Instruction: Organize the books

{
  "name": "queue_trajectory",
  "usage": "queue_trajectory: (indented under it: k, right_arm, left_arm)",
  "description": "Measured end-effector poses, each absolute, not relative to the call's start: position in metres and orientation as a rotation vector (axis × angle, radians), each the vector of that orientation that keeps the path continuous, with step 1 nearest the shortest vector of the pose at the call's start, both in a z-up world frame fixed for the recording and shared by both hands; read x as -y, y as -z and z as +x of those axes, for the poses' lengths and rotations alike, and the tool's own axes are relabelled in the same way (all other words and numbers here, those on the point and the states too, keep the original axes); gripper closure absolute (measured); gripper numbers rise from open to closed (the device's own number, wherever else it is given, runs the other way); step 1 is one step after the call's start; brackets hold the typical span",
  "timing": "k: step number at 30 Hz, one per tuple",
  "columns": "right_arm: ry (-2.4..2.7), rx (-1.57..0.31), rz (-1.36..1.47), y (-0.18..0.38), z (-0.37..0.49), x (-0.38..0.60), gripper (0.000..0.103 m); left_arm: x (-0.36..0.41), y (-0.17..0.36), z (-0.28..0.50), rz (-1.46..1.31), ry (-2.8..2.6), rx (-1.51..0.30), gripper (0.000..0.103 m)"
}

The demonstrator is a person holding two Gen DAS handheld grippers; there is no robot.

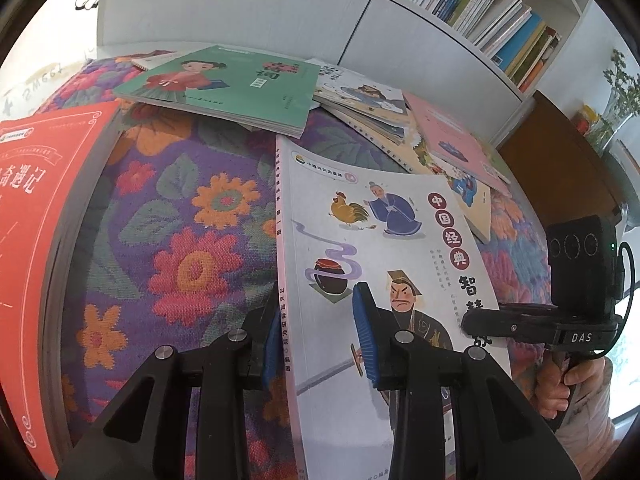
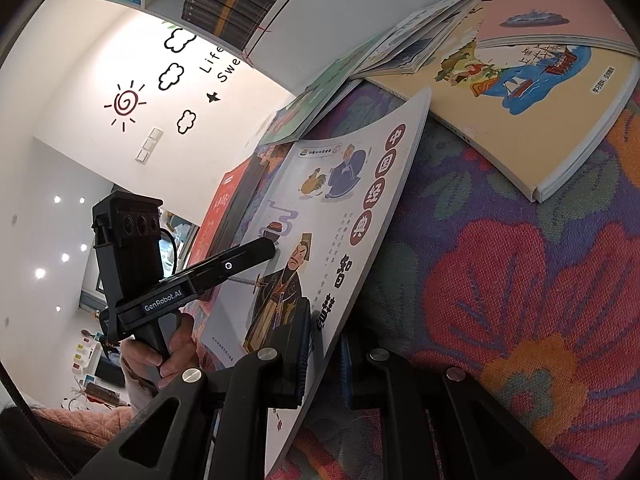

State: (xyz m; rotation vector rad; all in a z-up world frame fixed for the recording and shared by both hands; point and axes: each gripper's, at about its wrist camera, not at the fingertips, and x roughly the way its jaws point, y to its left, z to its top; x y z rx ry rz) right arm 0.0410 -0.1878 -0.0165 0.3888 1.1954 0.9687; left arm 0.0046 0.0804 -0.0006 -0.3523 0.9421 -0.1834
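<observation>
A white picture book with a rooster and a robed man on its cover is held above the floral cloth. My left gripper straddles its spine edge, pads on either side of it. My right gripper is shut on the opposite edge of the same white book, which tilts up. The right gripper's body also shows in the left wrist view. A red book lies at left, a green book at the back, and a yellow book under a pink one.
A white bookshelf full of upright books stands behind the cloth-covered surface. A pile of several thin books lies at the back right. A brown cabinet and a plant are at far right.
</observation>
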Motion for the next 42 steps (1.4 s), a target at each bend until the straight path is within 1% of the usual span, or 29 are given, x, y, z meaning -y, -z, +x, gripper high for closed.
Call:
queue_trajectory:
  k: [6,9,15,18,23,32,42]
  right_arm:
    - [-0.963,-1.182,0.364,0.013,0.041,0.183,0.092]
    - [-0.964,-1.158,0.314,0.008,0.039,0.178,0.090]
    - [-0.931,-1.149,0.255,0.000,0.039,0.172,0.089]
    - [-0.912,-1.121,0.214,-0.013,0.037,0.167,0.089]
    - [-0.908,-1.095,0.195,-0.033,0.036,0.165,0.089]
    - [-0.900,-1.029,0.146,-0.060,0.026,0.161,0.089]
    - [-0.926,-0.974,0.083,-0.091,0.018,0.129,0.089]
  left_arm:
    - [-0.082,-0.001,0.003,-0.365,0.203,-0.938,0.073]
    - [-0.081,-0.002,0.003,-0.364,0.205,-0.938,0.073]
    - [-0.087,-0.004,0.003,-0.437,0.241,-0.940,0.073]
    - [-0.087,-0.008,0.002,-0.442,0.246,-0.927,0.073]
    - [-0.095,-0.020,-0.002,-0.478,0.300,-0.894,0.073]
    - [-0.099,-0.050,-0.013,-0.454,0.359,-0.832,0.073]
    - [-0.130,-0.084,-0.029,-0.428,0.342,-0.765,0.073]
